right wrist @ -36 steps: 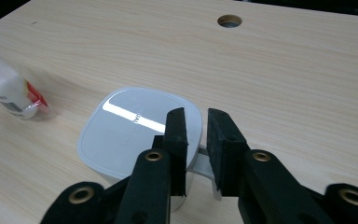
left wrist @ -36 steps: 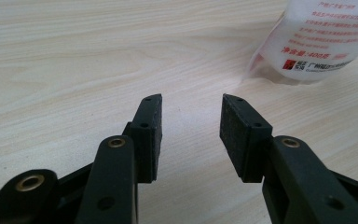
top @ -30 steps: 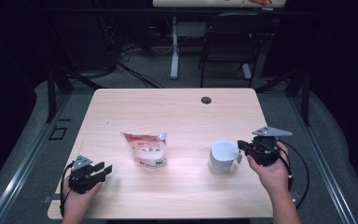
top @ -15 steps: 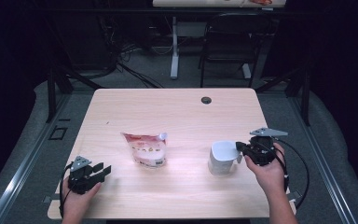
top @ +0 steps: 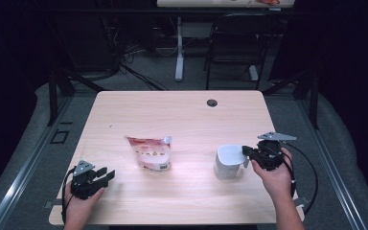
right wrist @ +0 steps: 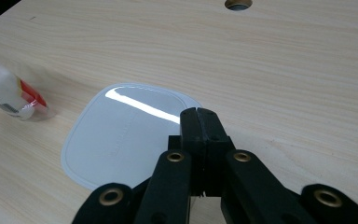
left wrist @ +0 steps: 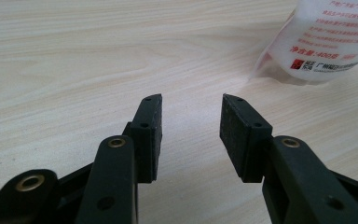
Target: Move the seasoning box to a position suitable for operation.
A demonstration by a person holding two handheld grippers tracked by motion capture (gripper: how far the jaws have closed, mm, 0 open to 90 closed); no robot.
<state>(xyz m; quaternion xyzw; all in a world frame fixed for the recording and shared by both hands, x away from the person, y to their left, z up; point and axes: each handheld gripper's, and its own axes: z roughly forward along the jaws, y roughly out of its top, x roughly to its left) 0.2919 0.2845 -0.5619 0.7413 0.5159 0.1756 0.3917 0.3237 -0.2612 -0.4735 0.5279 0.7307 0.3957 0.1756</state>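
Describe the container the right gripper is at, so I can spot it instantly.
On the light wooden table, look at the right half, near the front edge. The white plastic container with a rounded-square rim stands there at the right gripper; unlike the flat red-printed pouch mid-table, it is plain white.

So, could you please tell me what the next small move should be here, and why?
Probably bring the left tool toward the pouch and close on it. The right tool is already shut at the near edge of the white container, seemingly steadying it, while the left tool's jaws stand open and empty with the pouch lying flat on the table just beyond them.
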